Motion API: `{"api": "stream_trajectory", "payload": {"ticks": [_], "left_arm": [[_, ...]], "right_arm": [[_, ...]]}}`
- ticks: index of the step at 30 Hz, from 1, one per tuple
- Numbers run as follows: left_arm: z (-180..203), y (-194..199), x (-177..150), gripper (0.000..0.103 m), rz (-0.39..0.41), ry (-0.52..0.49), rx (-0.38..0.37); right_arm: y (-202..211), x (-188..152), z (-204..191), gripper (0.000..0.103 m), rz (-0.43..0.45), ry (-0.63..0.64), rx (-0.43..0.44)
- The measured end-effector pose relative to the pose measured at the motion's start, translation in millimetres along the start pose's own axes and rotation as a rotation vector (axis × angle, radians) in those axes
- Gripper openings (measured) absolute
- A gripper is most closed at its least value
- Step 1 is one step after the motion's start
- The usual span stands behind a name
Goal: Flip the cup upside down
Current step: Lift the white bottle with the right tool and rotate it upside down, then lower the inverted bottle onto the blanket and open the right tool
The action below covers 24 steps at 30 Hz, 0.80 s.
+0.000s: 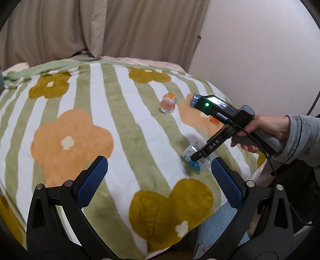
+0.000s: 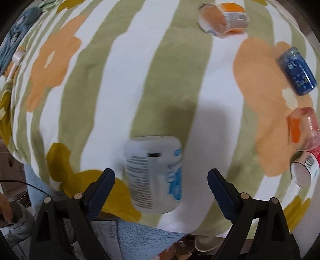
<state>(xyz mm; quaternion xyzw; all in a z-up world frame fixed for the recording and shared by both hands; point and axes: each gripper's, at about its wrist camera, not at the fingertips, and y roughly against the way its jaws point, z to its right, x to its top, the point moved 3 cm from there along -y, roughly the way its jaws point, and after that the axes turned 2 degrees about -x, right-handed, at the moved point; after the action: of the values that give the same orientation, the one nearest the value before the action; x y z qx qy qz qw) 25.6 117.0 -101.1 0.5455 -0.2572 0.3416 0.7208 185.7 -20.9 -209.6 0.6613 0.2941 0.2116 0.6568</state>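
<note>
A white cup with a blue label [image 2: 154,176] lies between the spread jaws of my right gripper [image 2: 161,180] on a striped flower blanket [image 2: 100,90]; the jaws do not touch it. In the left wrist view the same cup [image 1: 195,158] lies at the right, with the right gripper's finger over it. My left gripper [image 1: 159,176] is open and empty, hovering above the blanket to the left of the cup.
Other cups lie on the blanket: an orange one [image 2: 224,18] far ahead, a dark blue one [image 2: 298,72], a clear orange one [image 2: 304,130] and a red-white one [image 2: 306,170] at the right. A blue towel [image 2: 140,238] hangs below the blanket's near edge.
</note>
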Motion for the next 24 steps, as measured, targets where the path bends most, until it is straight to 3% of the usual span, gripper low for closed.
{"api": "stream_trajectory", "payload": {"ticks": [2, 8, 12, 14, 16, 21, 24], "left_arm": [[0.2, 2.1, -2.9, 0.103, -0.001, 0.009, 0.003], [1.7, 7.5, -9.3, 0.103, -0.005, 0.013, 0.021], [1.7, 9.0, -9.5, 0.103, -0.002, 0.013, 0.023], [2.1, 9.7, -9.7, 0.103, 0.003, 0.007, 0.029], [4.4, 12.1, -9.6, 0.103, 0.018, -0.002, 0.036], [13.9, 13.2, -5.9, 0.103, 0.075, -0.009, 0.026], [21.1, 11.7, -3.5, 0.103, 0.094, -0.014, 0.014]], "right_arm": [[-3.2, -1.0, -7.9, 0.09, -0.005, 0.021, 0.002], [-21.6, 11.3, -27.0, 0.06, -0.021, 0.031, 0.01], [-25.5, 10.0, -29.5, 0.057, 0.011, 0.02, 0.037], [-22.7, 5.6, -21.4, 0.057, 0.073, -0.002, 0.074], [-8.1, -5.1, -16.4, 0.057, 0.208, -0.035, 0.106], [10.3, -62.2, 0.7, 0.057, 0.756, -0.107, 0.1], [7.7, -66.8, 11.1, 0.057, 0.937, -0.179, 0.082]]}}
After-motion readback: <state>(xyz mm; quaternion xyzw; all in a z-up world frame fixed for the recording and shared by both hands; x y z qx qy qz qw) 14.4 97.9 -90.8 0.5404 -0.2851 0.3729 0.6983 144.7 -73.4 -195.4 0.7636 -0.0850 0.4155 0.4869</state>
